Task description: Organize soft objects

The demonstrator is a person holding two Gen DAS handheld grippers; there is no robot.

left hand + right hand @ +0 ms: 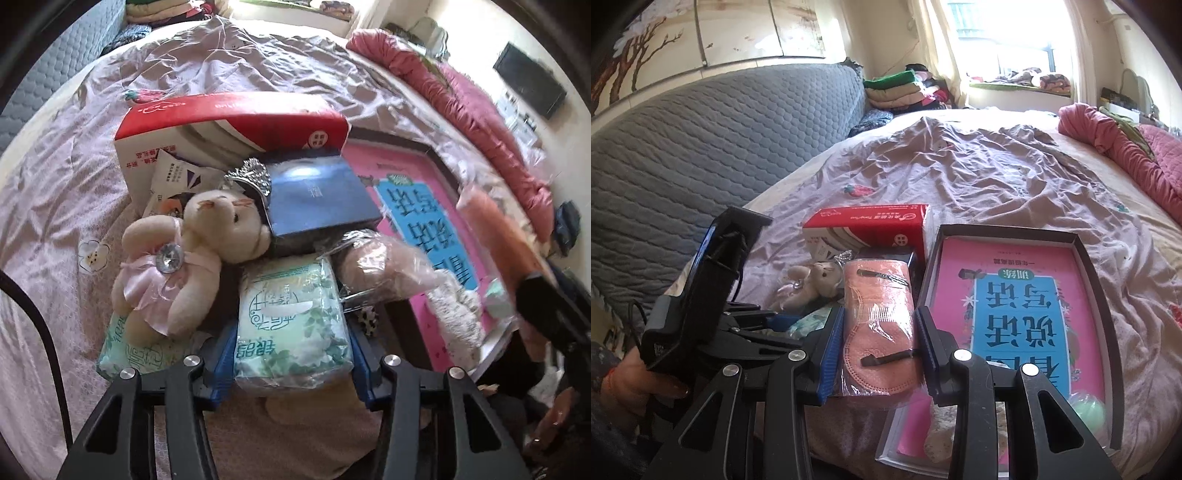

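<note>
My left gripper [291, 354] is shut on a green tissue pack [291, 321], held low over the bed. A cream teddy bear in a pink dress [177, 266] lies just left of it on a second green pack [129, 350]. My right gripper [879, 332] is shut on a pink item wrapped in clear plastic [875, 325], held beside the box lid [1104, 295] with the pink and blue book [1015, 314]. The right gripper with its pink item shows blurred in the left wrist view [517, 258]. A plastic-wrapped brown soft item [384, 266] lies right of the tissue pack.
A red and white carton [229, 125] and a dark blue box [317, 195] lie behind the bear on the wrinkled lilac bedsheet [258, 62]. A rolled pink quilt [480, 110] runs along the right. A grey padded headboard [701, 147] stands left. A fluffy item [458, 314] and green ball [1086, 410] lie in the lid.
</note>
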